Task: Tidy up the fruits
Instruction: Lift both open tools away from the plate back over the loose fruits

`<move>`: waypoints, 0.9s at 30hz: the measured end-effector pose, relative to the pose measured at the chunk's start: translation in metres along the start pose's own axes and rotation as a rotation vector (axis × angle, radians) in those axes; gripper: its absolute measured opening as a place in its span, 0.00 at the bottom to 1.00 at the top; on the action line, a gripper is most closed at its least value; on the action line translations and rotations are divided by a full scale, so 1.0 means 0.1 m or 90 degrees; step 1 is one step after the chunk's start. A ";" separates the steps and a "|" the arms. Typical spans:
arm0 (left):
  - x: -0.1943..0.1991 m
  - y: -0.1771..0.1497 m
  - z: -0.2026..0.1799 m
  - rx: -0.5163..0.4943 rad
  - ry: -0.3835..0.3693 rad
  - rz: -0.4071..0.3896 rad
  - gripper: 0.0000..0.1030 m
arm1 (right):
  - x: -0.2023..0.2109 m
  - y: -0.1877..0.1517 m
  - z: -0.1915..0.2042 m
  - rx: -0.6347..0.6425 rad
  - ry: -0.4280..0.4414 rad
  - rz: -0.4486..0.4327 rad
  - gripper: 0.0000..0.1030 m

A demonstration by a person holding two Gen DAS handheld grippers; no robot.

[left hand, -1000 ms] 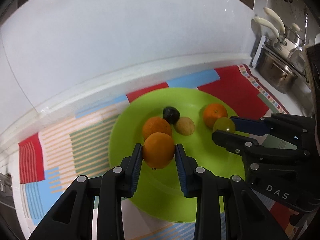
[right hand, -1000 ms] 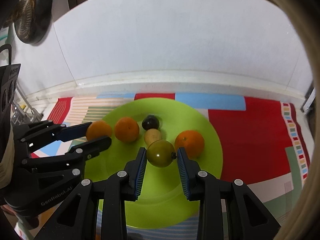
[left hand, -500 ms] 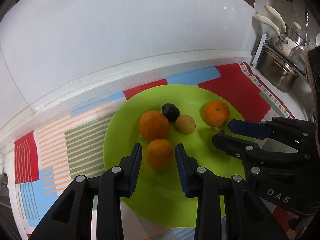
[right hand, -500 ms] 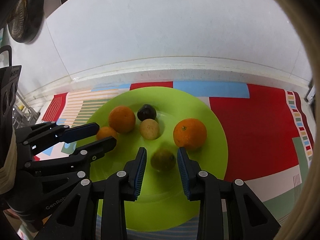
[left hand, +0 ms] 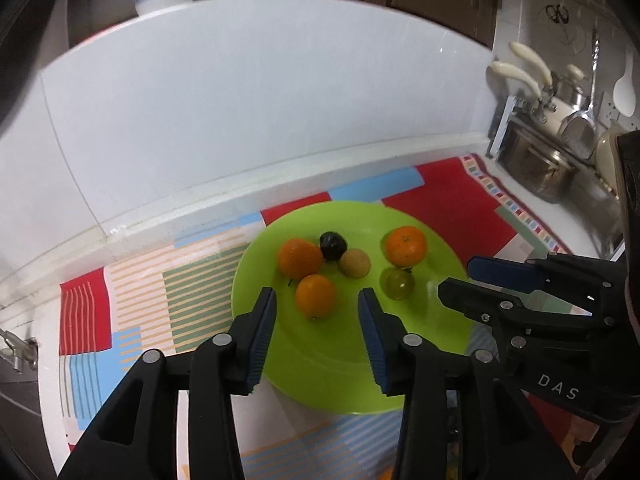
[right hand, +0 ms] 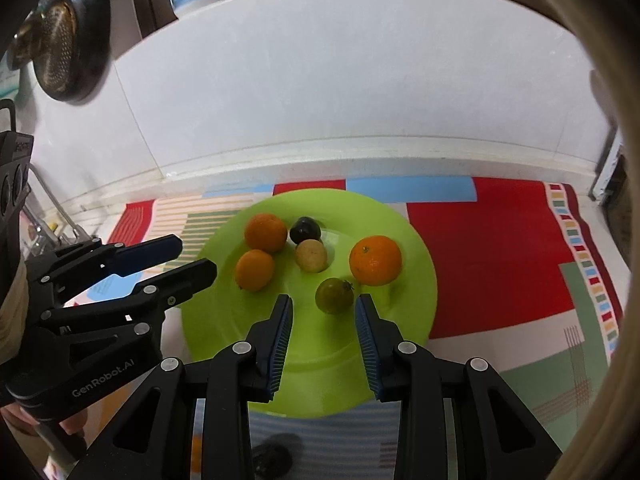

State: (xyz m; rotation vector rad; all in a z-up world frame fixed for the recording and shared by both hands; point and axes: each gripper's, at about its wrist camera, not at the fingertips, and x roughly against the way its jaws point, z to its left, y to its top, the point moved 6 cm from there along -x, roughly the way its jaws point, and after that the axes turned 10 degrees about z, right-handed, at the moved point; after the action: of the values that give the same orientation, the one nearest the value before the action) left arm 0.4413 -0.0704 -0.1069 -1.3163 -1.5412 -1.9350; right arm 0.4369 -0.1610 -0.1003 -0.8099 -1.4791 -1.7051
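Note:
A lime green plate (left hand: pixel 320 360) (right hand: pixel 400 312) holds several fruits. In the left wrist view: three oranges (left hand: pixel 315 295) (left hand: pixel 300 258) (left hand: pixel 405 245), a dark plum (left hand: pixel 333 245), a tan round fruit (left hand: pixel 354 263) and a green fruit (left hand: pixel 396 283). My left gripper (left hand: pixel 316 308) is open and empty, just behind the near orange. My right gripper (right hand: pixel 322 312) is open and empty, just behind the green fruit (right hand: pixel 334 295). Each gripper also shows in the other's view: right (left hand: pixel 460 280), left (right hand: pixel 192 256).
The plate lies on a patchwork cloth (right hand: pixel 500 248) on a white counter against a white wall (left hand: pixel 240 120). Steel pots (left hand: pixel 536 168) and utensils stand at the far right. A dark strainer (right hand: pixel 60 48) hangs at the left. A dark object (right hand: pixel 272 460) lies below the plate's near rim.
Both grippers opened and let their fruit go onto the plate: the left an orange, the right the green fruit. Both then drew back and up.

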 end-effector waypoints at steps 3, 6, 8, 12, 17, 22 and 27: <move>0.13 -0.02 -0.04 -0.003 -0.002 -0.015 0.43 | 0.14 -0.02 0.01 -0.006 -0.004 -0.015 0.33; 0.27 -0.04 -0.07 -0.006 -0.009 -0.029 0.47 | 0.28 -0.05 0.02 -0.009 -0.005 -0.029 0.38; 0.37 -0.04 -0.09 -0.009 -0.010 -0.042 0.51 | 0.38 -0.06 0.05 -0.009 -0.008 -0.040 0.41; 0.59 -0.06 -0.11 -0.011 -0.005 -0.070 0.60 | 0.55 -0.11 0.10 -0.008 -0.015 -0.059 0.42; 0.83 -0.14 -0.14 -0.016 0.004 -0.094 0.66 | 0.74 -0.20 0.13 -0.020 -0.017 -0.077 0.46; 1.03 -0.26 -0.19 -0.033 0.010 -0.111 0.70 | 0.98 -0.35 0.18 -0.027 -0.030 -0.104 0.46; 1.22 -0.37 -0.22 -0.046 0.012 -0.128 0.78 | 1.18 -0.48 0.27 -0.032 -0.038 -0.125 0.53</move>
State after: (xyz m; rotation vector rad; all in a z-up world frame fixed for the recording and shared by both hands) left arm 0.3412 -0.0440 -0.0292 -1.2077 -1.6660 -2.1360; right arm 0.3331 -0.1450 -0.0237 -0.7692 -1.6059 -1.8831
